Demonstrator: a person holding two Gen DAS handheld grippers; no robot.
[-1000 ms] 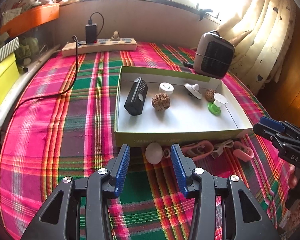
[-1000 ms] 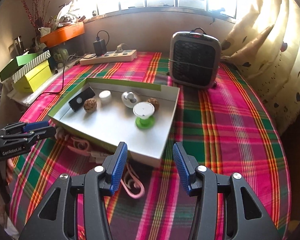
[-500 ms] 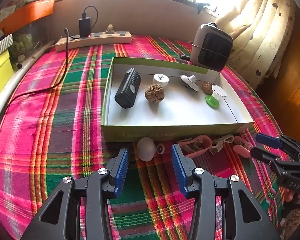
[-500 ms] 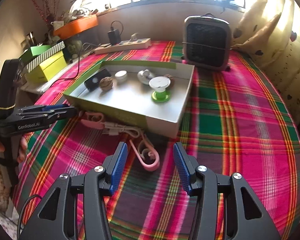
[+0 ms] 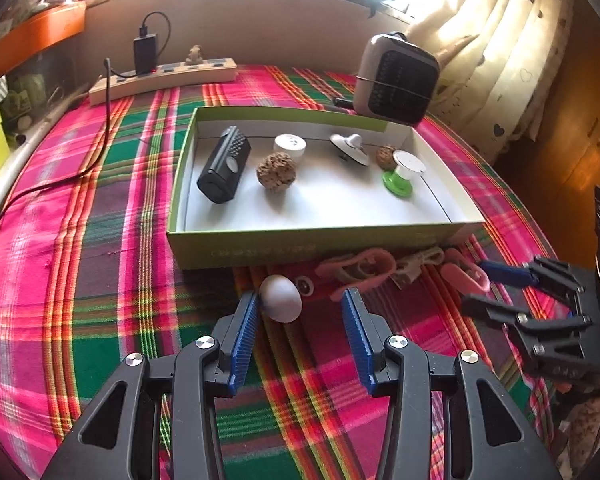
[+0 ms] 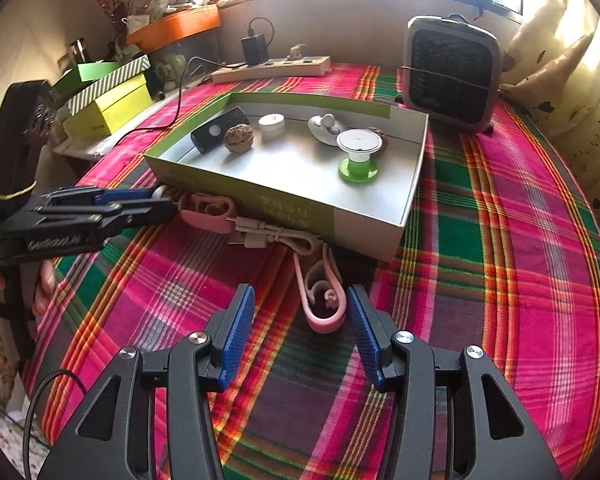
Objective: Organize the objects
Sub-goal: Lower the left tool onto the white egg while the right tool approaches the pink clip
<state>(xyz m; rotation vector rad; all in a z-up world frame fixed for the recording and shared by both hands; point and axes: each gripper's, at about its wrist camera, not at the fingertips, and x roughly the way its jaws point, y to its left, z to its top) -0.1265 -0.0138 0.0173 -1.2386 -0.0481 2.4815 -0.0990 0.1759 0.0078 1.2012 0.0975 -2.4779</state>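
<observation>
The left tool (image 5: pixel 298 314) is hanging low over the plaid-covered bench (image 5: pixel 100 240) with its jaws apart, and a white egg (image 5: pixel 280 298) is sitting between them, close against the left pad, just in front of the green box (image 5: pixel 300 242); whether that pad is touching it is hard to tell from this angle. The egg is looking smooth, rounded and light, likely slippery and possibly fragile, so it is asking for a gentle squeeze across its widest part, pads square to its sides. The right tool (image 6: pixel 300 322) is also standing apart, bracketing a pink clip (image 6: pixel 322 300) that is lying flat on the cloth near the box's corner, beside a pale cable (image 6: pixel 276 236). The clip is appearing thin, light and springy; gripping across its closed, looped end is probably the safest. Both things are still outside the box, which is already holding several small items.
</observation>
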